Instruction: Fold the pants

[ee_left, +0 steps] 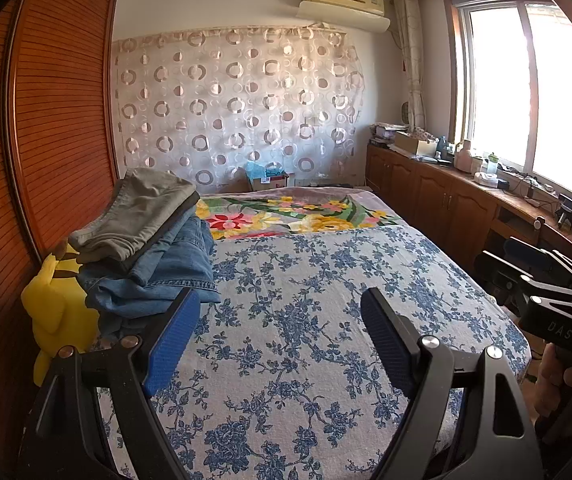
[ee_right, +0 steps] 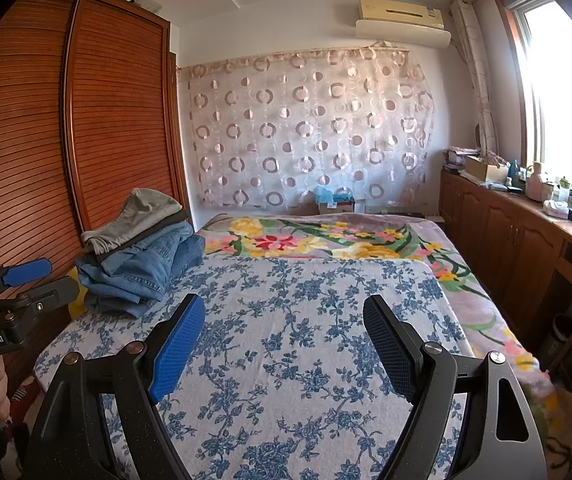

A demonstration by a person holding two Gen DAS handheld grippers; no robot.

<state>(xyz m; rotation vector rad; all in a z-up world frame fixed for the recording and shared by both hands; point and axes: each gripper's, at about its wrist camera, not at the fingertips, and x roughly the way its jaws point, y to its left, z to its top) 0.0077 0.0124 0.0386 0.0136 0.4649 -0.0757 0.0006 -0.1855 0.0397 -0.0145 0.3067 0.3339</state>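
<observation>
A pile of pants lies at the bed's left edge, grey pants (ee_left: 141, 212) on top of blue jeans (ee_left: 165, 268); the right wrist view shows the same grey pants (ee_right: 137, 216) and jeans (ee_right: 137, 272). My left gripper (ee_left: 281, 294) is open over the blue floral sheet (ee_left: 306, 340), to the right of the pile, with nothing between its blue pads. My right gripper (ee_right: 283, 300) is open too, over the sheet (ee_right: 286, 360) and empty. Each gripper shows at the edge of the other's view: the right gripper (ee_left: 502, 258) and the left gripper (ee_right: 51, 278).
A slatted wooden wardrobe (ee_left: 45, 120) stands close along the bed's left side, with a yellow plush toy (ee_left: 53, 304) wedged beside the pile. A flowered blanket (ee_left: 294, 212) covers the far end. Low wooden cabinets (ee_left: 446, 200) with clutter run under the window on the right.
</observation>
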